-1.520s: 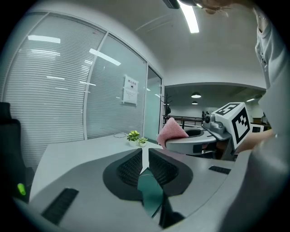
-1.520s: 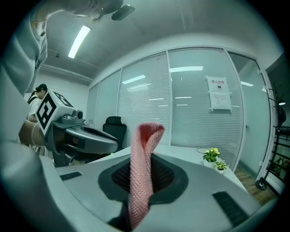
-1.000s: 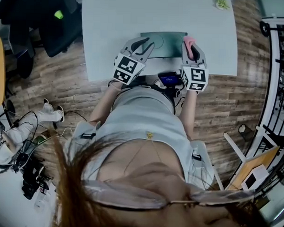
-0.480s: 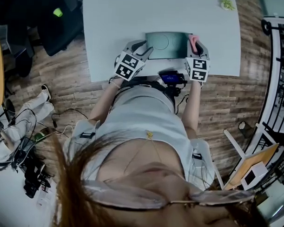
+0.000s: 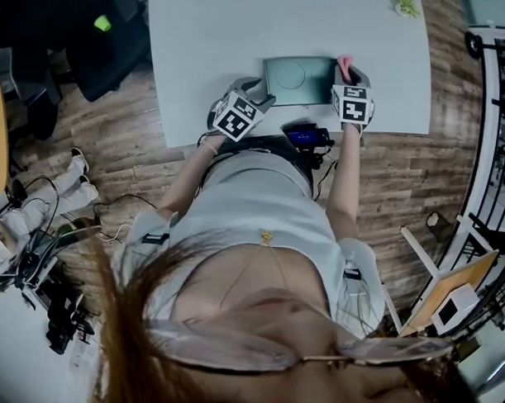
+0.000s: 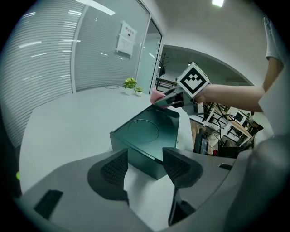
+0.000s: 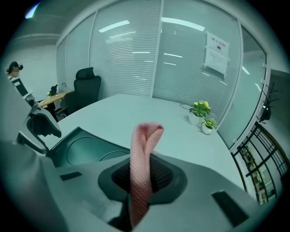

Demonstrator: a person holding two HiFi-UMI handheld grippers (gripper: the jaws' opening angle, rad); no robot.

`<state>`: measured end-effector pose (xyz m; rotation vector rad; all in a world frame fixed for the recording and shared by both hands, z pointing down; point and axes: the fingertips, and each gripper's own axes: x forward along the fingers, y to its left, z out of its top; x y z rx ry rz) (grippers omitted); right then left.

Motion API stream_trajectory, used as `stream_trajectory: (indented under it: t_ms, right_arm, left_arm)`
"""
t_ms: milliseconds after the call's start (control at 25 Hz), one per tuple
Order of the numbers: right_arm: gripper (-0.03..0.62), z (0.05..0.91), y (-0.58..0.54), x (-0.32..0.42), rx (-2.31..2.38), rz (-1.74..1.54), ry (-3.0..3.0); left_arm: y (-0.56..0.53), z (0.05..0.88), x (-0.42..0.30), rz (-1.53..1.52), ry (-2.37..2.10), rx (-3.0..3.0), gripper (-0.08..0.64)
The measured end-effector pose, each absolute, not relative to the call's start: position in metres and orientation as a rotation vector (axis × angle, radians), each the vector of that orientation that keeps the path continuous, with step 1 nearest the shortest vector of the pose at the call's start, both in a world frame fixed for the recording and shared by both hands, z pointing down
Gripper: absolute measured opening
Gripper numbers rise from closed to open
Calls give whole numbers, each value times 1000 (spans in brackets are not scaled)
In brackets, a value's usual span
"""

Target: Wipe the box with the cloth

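A flat dark green box (image 5: 298,80) with a round mark on its lid lies near the front edge of the white table (image 5: 225,47). My left gripper (image 5: 255,89) hangs at the box's near left corner; its jaws are opening, and the box's corner (image 6: 152,156) shows just beyond the gap, with no pad pressing on it. My right gripper (image 5: 349,77) is at the box's right side, shut on a folded pink cloth (image 7: 142,167) that sticks up between its pads. In the right gripper view the box (image 7: 79,152) lies to the left.
Two small potted plants (image 7: 201,115) stand at the table's far right. A black office chair (image 5: 85,34) stands left of the table, and a black railing (image 5: 499,122) runs along the right. Cables and gear lie on the wooden floor at the left.
Both grippers have come down and moved away from me toward the box. The left gripper's jaws have spread apart. The right gripper keeps the pink cloth.
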<state>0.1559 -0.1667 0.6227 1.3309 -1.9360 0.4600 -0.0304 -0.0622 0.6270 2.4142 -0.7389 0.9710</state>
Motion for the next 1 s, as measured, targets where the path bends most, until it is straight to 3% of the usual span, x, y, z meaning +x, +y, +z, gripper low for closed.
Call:
stream_trajectory:
  t_ms: [1000]
  right_arm:
    - [38, 640, -159, 141, 1247, 518, -1844]
  left_arm:
    - [-54, 628, -17, 1005, -656, 2453, 258]
